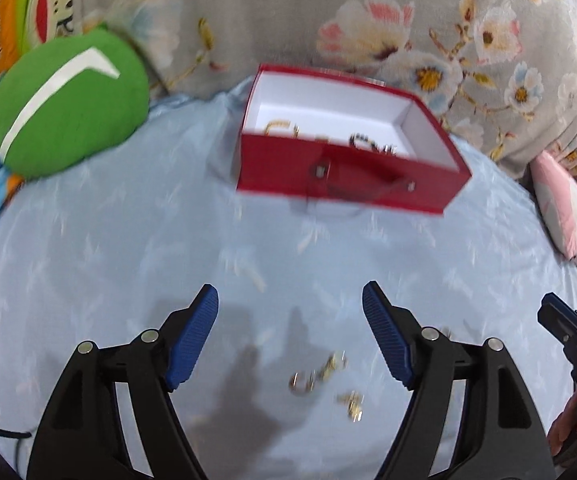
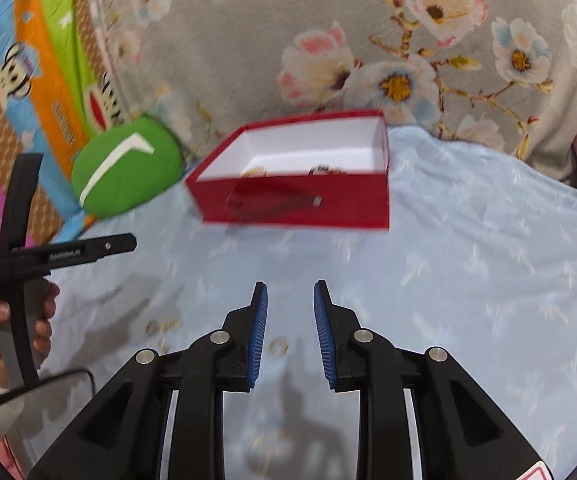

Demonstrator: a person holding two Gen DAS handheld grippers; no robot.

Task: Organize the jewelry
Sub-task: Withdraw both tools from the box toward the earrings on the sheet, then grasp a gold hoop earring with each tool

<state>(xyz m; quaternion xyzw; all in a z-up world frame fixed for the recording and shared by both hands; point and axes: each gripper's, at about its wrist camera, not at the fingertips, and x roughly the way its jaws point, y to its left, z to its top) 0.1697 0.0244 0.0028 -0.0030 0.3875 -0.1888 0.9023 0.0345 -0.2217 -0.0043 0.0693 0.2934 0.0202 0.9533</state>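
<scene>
A red box (image 1: 344,176) with a white inside stands on the light blue sheet (image 1: 128,240); it also shows in the right wrist view (image 2: 300,208). Gold and dark jewelry pieces (image 1: 368,142) lie inside it. Several small gold pieces (image 1: 324,376) lie loose on the sheet between my left gripper's fingers. My left gripper (image 1: 290,292) is open wide and empty above them. My right gripper (image 2: 290,286) is open with a narrower gap and empty; a gold ring (image 2: 278,346) lies under it, and more gold pieces (image 2: 164,326) lie to its left.
A green round cushion (image 1: 68,104) sits left of the box. A grey flowered blanket (image 1: 448,40) rises behind. A pink pillow (image 1: 564,208) lies at the right. A cartoon quilt (image 2: 28,80) lies at the left.
</scene>
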